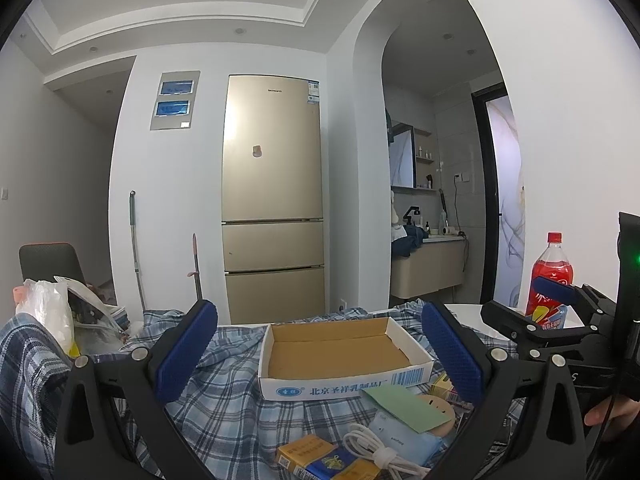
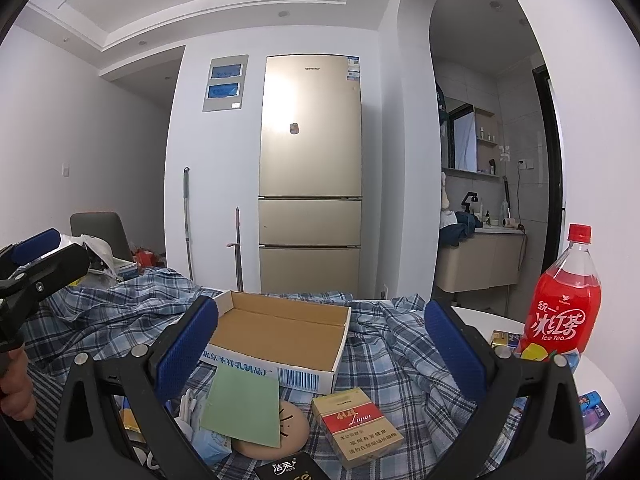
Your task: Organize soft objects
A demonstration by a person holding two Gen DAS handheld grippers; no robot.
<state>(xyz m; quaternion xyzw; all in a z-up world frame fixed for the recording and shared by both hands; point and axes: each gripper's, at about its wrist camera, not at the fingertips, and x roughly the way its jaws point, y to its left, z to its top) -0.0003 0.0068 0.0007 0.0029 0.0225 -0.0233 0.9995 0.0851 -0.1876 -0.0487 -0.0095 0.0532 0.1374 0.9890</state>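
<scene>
Both the left gripper (image 1: 318, 354) and right gripper (image 2: 320, 354) hang spread over the plaid cloth (image 2: 392, 360); cardboard tray (image 2: 280, 328) mid-table, ice tea bottle (image 2: 564, 300) at right edge, green cloth (image 2: 240, 408) on clutter

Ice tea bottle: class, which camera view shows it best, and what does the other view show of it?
The right wrist view shows the ice tea bottle best: large, from red cap to label, which reads Ice Tea. In the left wrist view the bottle is small at the edge, its lower part hidden behind the right claw.
</scene>
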